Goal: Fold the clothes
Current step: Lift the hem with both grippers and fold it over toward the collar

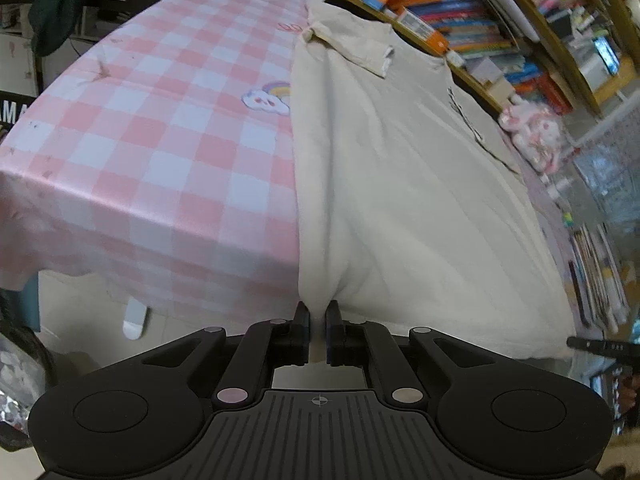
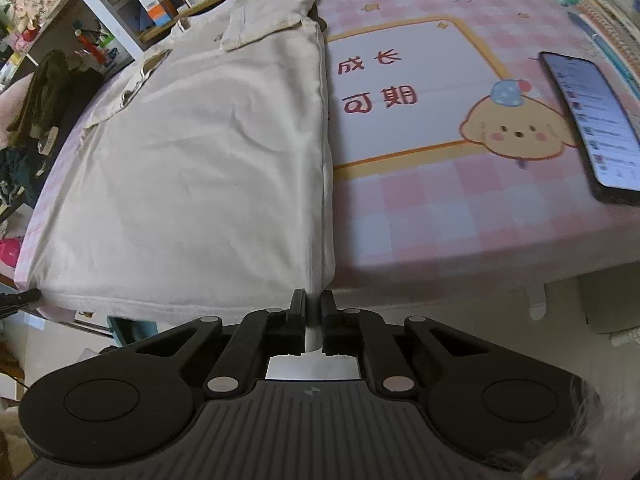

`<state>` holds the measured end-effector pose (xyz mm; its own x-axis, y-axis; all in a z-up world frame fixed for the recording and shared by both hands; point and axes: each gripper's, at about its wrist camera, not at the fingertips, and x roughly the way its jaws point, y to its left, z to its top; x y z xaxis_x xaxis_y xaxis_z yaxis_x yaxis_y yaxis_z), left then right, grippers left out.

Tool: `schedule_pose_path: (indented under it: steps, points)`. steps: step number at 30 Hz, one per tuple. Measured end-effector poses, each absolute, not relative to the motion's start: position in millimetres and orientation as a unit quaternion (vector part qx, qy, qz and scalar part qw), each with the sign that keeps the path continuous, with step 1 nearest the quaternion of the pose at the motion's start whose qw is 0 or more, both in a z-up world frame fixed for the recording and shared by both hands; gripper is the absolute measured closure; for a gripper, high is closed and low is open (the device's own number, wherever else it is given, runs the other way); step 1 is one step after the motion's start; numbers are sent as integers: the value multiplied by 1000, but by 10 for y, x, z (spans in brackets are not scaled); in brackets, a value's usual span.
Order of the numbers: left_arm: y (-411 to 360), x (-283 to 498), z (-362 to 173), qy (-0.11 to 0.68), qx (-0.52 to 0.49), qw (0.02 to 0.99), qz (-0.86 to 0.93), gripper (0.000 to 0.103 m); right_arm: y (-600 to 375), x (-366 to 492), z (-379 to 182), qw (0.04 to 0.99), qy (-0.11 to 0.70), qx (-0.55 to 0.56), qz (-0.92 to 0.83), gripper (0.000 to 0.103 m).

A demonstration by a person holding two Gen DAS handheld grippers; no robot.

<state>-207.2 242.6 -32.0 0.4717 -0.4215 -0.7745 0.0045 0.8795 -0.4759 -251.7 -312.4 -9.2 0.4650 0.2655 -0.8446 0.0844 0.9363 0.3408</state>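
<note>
Shirt (image 2: 200, 160) plain cream, small dark print at chest. Bench (image 1: 160, 152) cloth pink-and-white check, rainbow-and-cloud motif, plus white panel with orange border, red characters, tan cartoon puppy in a blue hat. Grippers (image 1: 318, 320) (image 2: 314, 304) black, silver pivots. Phone (image 2: 592, 120) black, lit screen. Books (image 1: 440, 4) multicoloured.

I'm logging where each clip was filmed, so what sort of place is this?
Probably a home bedroom or study. A cream shirt lies on a table with a pink checked cartoon cloth, beside crowded bookshelves, and a phone lies nearby.
</note>
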Motion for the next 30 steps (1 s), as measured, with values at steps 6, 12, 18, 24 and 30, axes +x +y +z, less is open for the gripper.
schedule_pose_path:
  steps: [6, 12, 18, 24, 30]
  points:
    - [2417, -2352, -510, 547, -212, 798, -141, 97, -3214, -2824, -92, 821, 540, 178, 45, 97]
    - [2386, -2580, -762, 592, -204, 761, -170, 97, -3280, -3164, -277, 788, 584, 192, 28, 97]
    - [2416, -2459, -405, 531, -247, 781, -219, 97, -3312, -3240, -243, 773, 593, 224, 38, 97]
    - [2642, -2017, 121, 392, -311, 831, -242, 97, -3561, -2930, 397, 817, 482, 304, 83, 97]
    - [2616, -1443, 416, 299, -371, 854, -208, 97, -3857, -2456, 914, 856, 302, 412, 85, 97]
